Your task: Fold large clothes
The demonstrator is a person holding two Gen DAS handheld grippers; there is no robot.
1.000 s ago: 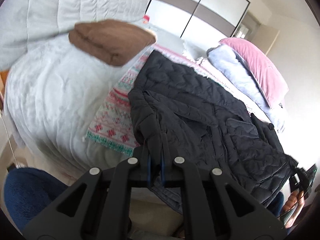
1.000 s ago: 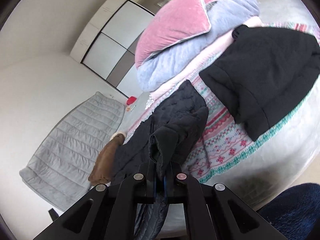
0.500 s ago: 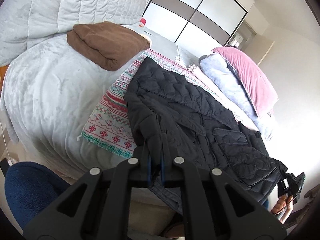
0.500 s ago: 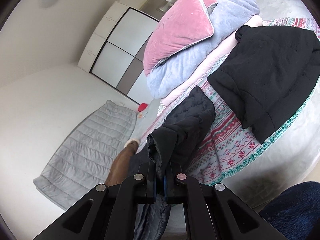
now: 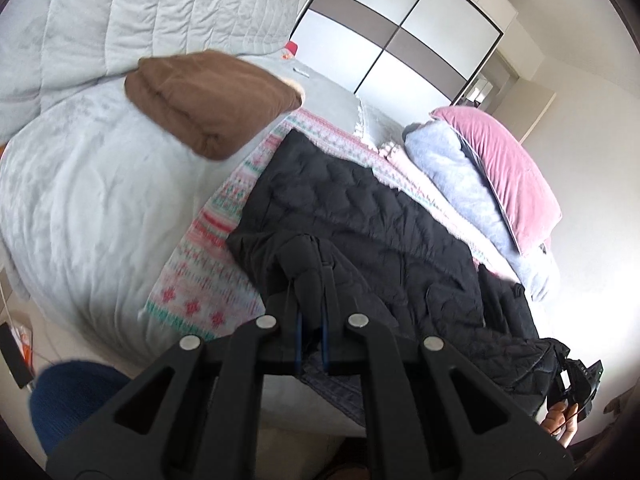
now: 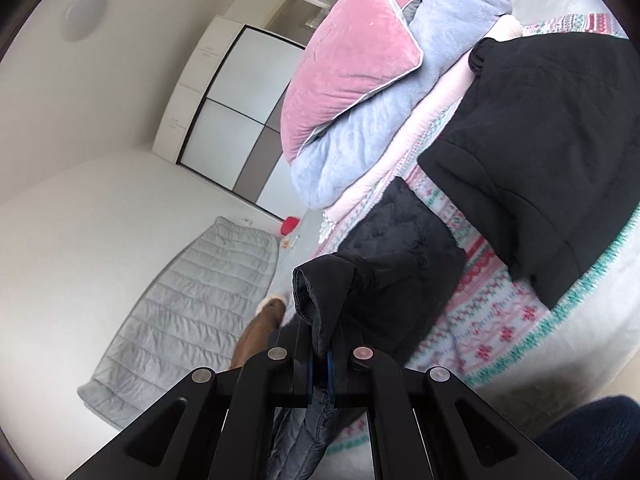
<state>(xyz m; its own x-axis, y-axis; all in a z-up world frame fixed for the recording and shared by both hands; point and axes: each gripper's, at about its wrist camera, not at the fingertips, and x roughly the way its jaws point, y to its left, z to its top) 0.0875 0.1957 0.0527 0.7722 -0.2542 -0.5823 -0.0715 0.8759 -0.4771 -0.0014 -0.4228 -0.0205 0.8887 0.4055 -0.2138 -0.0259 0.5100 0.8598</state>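
Left wrist view: left hand-held gripper and right hand-held gripper are each pinching the black quilted jacket's edge, probably spreading it over the patterned blanket for folding.

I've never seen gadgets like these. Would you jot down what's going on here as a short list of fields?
Setting: bedroom, bed with grey cover
Garment being folded: black quilted jacket
Left hand-held gripper: shut on jacket edge
Right hand-held gripper: shut on jacket edge
Under the jacket: patterned knit blanket
Also on bed: folded brown garment, pink cushion, pale blue blanket, second black garment
Background: sliding wardrobe
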